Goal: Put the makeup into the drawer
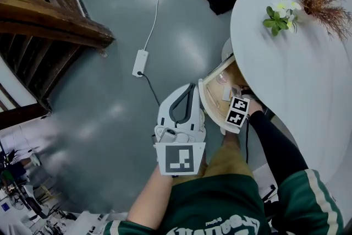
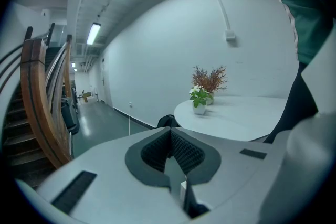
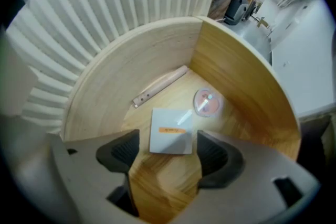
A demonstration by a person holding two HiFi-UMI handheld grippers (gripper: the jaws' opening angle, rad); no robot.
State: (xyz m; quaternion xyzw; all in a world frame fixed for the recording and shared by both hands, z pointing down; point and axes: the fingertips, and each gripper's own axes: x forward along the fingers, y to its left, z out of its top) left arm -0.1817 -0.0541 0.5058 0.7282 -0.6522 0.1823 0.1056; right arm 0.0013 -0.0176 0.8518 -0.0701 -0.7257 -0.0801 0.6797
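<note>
Makeup laid in the drawer, right gripper open above it

The right gripper (image 3: 167,152) points down into the curved, pale wooden drawer (image 3: 239,78), its jaws wide apart and pressing on nothing. The flat white square makeup box with an orange label strip (image 3: 170,131) lies flat on the drawer floor between the jaws, and the pads look clear of its edges. A round pink compact under a clear lid (image 3: 206,102) sits just beside it. The placing looks done, so the sound move is a straight lift with the jaws wide, so that neither pad catches the box's thin edge or knocks the drawer's wall. The left gripper (image 2: 170,136) is closed on nothing and held away, aimed across at the white oval tabletop (image 2: 247,118).
</note>
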